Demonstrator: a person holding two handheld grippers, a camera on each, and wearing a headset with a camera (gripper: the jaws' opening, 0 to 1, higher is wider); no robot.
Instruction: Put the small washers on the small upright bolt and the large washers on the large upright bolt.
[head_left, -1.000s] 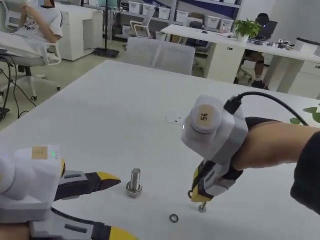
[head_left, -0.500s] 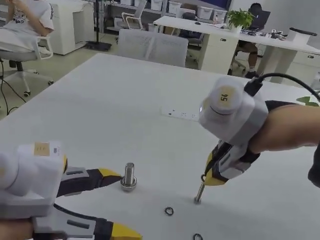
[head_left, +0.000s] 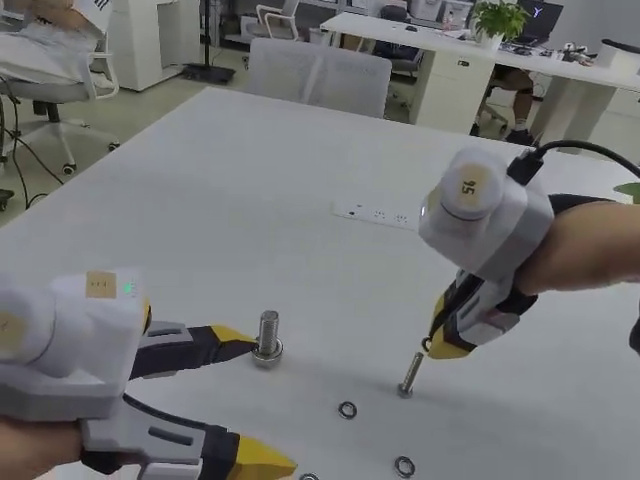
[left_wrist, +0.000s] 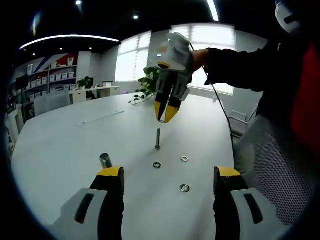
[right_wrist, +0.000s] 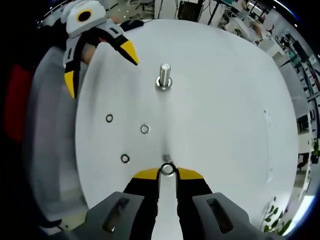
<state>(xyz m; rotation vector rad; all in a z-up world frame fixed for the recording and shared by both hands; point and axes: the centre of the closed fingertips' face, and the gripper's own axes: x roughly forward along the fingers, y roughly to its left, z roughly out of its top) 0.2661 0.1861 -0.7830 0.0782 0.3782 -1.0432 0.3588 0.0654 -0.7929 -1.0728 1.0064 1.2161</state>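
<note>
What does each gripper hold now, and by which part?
The right gripper pinches a small silver metal washer by its rim; the open left gripper holds nothing.

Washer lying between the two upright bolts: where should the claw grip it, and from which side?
Come straight down from above and pinch the washer across its outer rim, on two opposite edges. It lies flat on the table, a thin ring, touching nothing.

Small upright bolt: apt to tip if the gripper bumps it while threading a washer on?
Probably: the small bolt is slim and tall on a small base, so a sideways nudge from the right gripper, pinching a small washer above it, could topple it. Fallen, it would likely roll. The large bolt looks stockier, likely steadier.
</note>
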